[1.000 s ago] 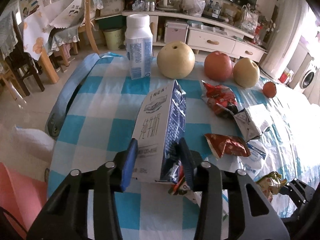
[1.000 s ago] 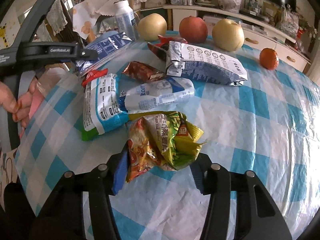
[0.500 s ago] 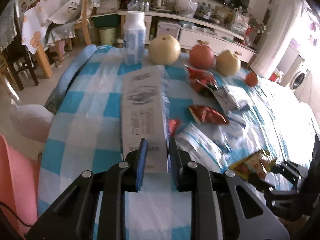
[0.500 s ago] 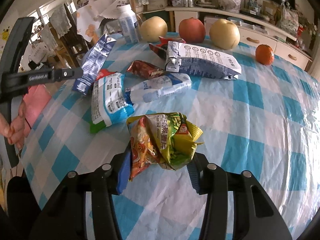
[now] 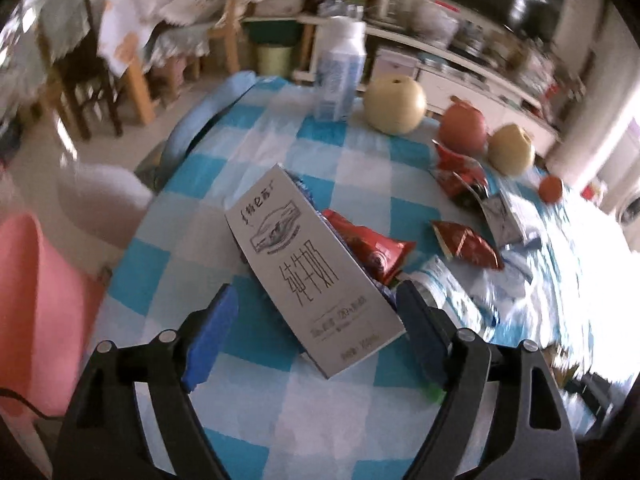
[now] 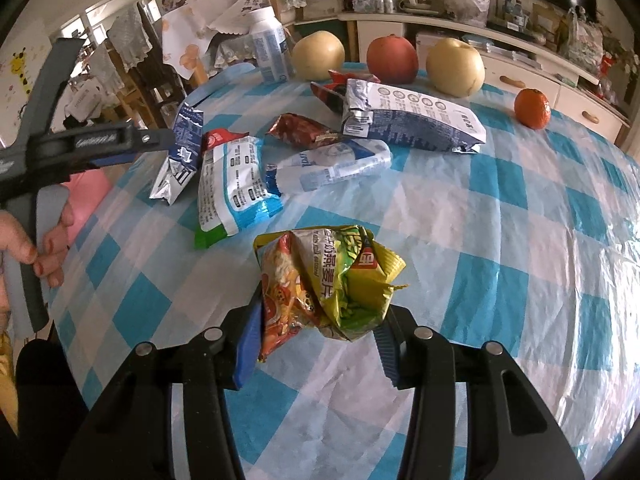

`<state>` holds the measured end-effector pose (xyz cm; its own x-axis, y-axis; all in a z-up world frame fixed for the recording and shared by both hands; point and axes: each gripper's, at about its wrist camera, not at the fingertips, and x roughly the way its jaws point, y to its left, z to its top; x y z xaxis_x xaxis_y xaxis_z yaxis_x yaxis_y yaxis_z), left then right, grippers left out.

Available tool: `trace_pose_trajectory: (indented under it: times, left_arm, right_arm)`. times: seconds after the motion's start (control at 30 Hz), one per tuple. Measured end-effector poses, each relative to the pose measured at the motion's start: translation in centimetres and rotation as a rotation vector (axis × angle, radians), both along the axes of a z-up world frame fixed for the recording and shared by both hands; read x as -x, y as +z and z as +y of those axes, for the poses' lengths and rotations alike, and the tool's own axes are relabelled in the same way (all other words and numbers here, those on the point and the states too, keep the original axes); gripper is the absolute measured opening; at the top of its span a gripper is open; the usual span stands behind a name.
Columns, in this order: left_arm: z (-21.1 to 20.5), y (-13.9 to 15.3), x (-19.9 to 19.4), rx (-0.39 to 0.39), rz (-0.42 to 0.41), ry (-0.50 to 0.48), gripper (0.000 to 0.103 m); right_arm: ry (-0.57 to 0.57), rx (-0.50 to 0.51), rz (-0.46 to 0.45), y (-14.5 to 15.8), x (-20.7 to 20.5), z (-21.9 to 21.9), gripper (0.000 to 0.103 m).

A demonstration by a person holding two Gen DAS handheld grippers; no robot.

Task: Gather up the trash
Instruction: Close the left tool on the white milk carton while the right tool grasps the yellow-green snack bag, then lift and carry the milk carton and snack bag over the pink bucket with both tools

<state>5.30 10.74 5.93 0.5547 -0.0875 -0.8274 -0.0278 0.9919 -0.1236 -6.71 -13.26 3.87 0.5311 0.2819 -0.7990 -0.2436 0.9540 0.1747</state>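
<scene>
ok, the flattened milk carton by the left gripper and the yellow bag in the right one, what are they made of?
Milk carton: looks like matte coated paperboard, with flat printed panels and sharp creases; its folded end in the right wrist view looks silvery. Yellow bag: probably thin glossy plastic film, crumpled into shiny folds.

A thin, glossy plastic tablecloth (image 6: 500, 208) in blue and white checks covers the table, crinkled and shining where light strikes it. The milk carton (image 5: 312, 276) looks like matt printed cardboard. The yellow snack bag (image 6: 332, 284) is crumpled, shiny foil-like plastic. The grippers' fingers (image 5: 212, 332) are matt black plastic with blue ribbed pads
</scene>
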Motion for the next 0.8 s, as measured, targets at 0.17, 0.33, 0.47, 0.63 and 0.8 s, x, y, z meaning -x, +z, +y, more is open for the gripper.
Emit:
trace_pose_trajectory:
  times: [0.17, 0.33, 0.47, 0.63, 0.8]
  left_arm:
    - [0.3, -1.6, -1.0, 0.073, 0.044, 0.107, 0.083]
    - [0.4, -2.5, -1.3, 0.098, 0.038, 0.149, 0.074]
    - [0.9, -2.5, -0.7, 0.137, 0.021, 0.152, 0.064]
    - [1.4, -2.3, 0.7, 0.167, 0.005, 0.146, 0.064]
    - [1.6, -1.3, 2.7, 0.147, -0.039, 0.114, 0.064]
  right_arm:
    - [0.004, 0.004, 0.001, 0.0, 0.0, 0.0, 0.050]
    - [0.003, -0.012, 0.002, 0.1, 0.0, -0.2, 0.050]
    - [0.008, -0.042, 0.006, 0.2, 0.1, -0.3, 0.050]
    - [0.034, -0.101, 0.010, 0.4, 0.3, -0.2, 0.050]
    - [0.043, -0.127, 0.017, 0.3, 0.4, 0.1, 0.050]
